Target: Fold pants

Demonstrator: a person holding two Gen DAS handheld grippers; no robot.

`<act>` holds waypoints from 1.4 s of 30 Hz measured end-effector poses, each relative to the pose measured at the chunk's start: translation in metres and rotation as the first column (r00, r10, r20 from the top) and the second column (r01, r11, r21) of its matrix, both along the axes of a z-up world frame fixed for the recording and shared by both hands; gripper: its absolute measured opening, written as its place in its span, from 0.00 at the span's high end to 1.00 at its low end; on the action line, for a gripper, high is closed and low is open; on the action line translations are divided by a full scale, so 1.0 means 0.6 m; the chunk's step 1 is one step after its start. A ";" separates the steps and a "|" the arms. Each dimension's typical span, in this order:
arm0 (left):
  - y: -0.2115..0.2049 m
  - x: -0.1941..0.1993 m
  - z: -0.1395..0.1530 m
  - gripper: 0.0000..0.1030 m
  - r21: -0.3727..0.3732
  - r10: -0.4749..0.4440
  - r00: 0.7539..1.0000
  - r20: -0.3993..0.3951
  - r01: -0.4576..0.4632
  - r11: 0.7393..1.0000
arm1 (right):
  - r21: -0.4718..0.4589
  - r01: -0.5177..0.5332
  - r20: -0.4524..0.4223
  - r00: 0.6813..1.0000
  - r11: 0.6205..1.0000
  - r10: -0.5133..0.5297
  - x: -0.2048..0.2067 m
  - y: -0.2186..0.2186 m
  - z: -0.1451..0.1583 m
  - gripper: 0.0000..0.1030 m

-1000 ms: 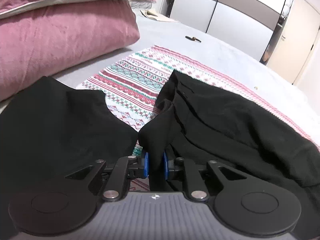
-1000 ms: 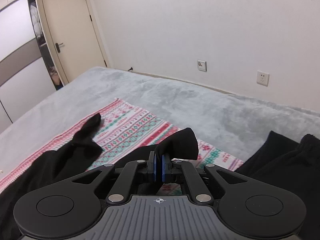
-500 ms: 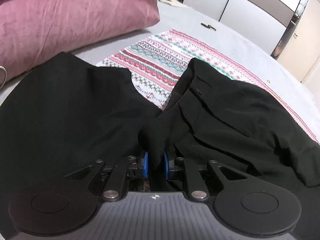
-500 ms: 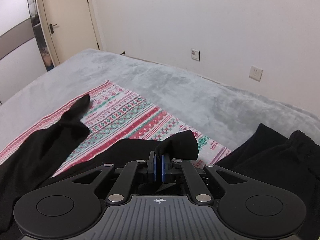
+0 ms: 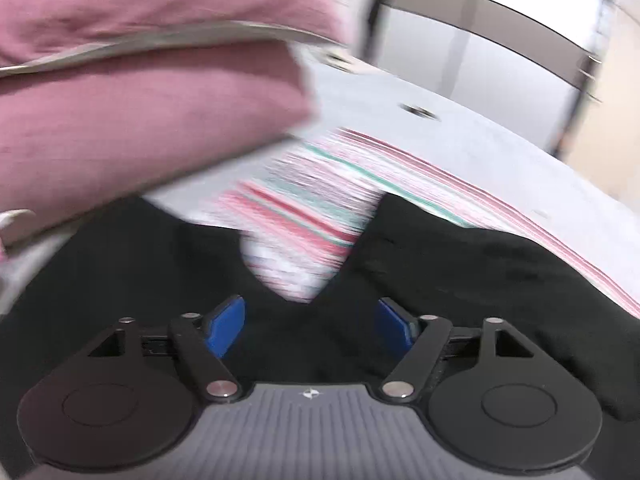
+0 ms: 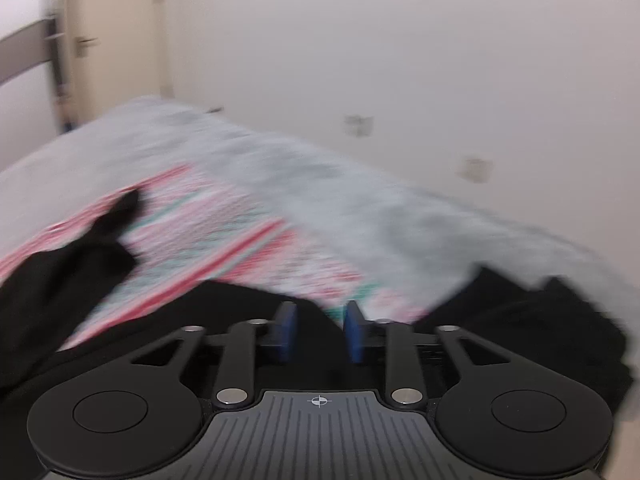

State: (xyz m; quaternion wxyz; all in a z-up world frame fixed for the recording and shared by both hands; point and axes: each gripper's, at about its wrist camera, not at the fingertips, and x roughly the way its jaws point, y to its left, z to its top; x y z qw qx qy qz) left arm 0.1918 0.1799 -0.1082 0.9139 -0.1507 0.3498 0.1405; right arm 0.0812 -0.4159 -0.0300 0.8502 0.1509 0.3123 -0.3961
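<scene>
The black pants (image 5: 480, 272) lie on a red, white and green patterned cloth (image 5: 312, 216) spread over the grey bed. In the left wrist view my left gripper (image 5: 311, 322) has its jaws opening wide; black fabric lies below and between the blue pads (image 5: 224, 326), which do not press on it. In the right wrist view the pants (image 6: 52, 280) stretch off to the left, and my right gripper (image 6: 318, 330) is opening, with black fabric lying under the gap and free of the pads (image 6: 354, 332). Both views are blurred by motion.
Two stacked pink pillows (image 5: 140, 112) fill the upper left of the left wrist view. Another dark garment (image 6: 540, 320) lies at the right on the grey blanket (image 6: 320, 192). A wardrobe (image 5: 500, 52) and a small dark object (image 5: 418, 111) are beyond; a door (image 6: 104, 40) and wall sockets (image 6: 358, 125) show in the right wrist view.
Both grippers were shut on folds of the black pants; now both have let go and their jaws stand apart. The fabric has dropped onto the bed, and both views have shifted.
</scene>
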 end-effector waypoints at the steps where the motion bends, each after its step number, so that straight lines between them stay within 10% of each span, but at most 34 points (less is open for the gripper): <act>1: -0.018 0.018 -0.005 0.04 -0.013 -0.060 0.998 -0.012 0.060 0.998 | 0.004 -0.040 -0.011 0.999 0.999 0.040 0.018 0.012 -0.006 0.56; 8: -0.107 0.121 -0.059 0.03 -0.052 -0.282 0.959 -0.017 0.281 0.958 | -0.054 -0.262 -0.040 0.965 0.963 0.260 0.126 0.084 -0.009 0.47; 20: -0.100 0.159 -0.101 0.03 -0.087 -0.272 0.961 -0.040 0.268 0.960 | -0.134 -0.488 -0.264 0.856 0.862 0.444 0.415 0.070 -0.062 0.40; 21: -0.104 0.159 -0.104 0.03 -0.079 -0.275 0.960 -0.044 0.271 0.959 | -0.108 -0.503 -0.288 0.841 0.857 0.457 0.434 0.063 -0.074 0.44; 23: -0.108 0.160 -0.107 0.03 -0.054 -0.287 0.957 -0.050 0.284 0.957 | -0.087 -0.493 -0.366 0.824 0.866 0.432 0.459 0.049 -0.097 1.00; 30: -0.103 0.165 -0.111 0.03 -0.039 -0.313 0.948 -0.055 0.311 0.950 | -0.160 -0.174 -0.180 0.973 0.972 0.144 0.360 -0.099 -0.013 0.98; 35: -0.107 0.164 -0.113 0.02 -0.024 -0.325 0.943 -0.064 0.325 0.946 | -0.066 0.033 -0.203 0.978 0.997 -0.046 0.293 -0.199 -0.092 0.95; 42: -0.099 0.169 -0.110 0.01 -0.040 -0.337 0.939 -0.069 0.335 0.942 | -0.055 -0.011 -0.273 0.962 0.998 -0.004 0.277 -0.202 -0.133 0.81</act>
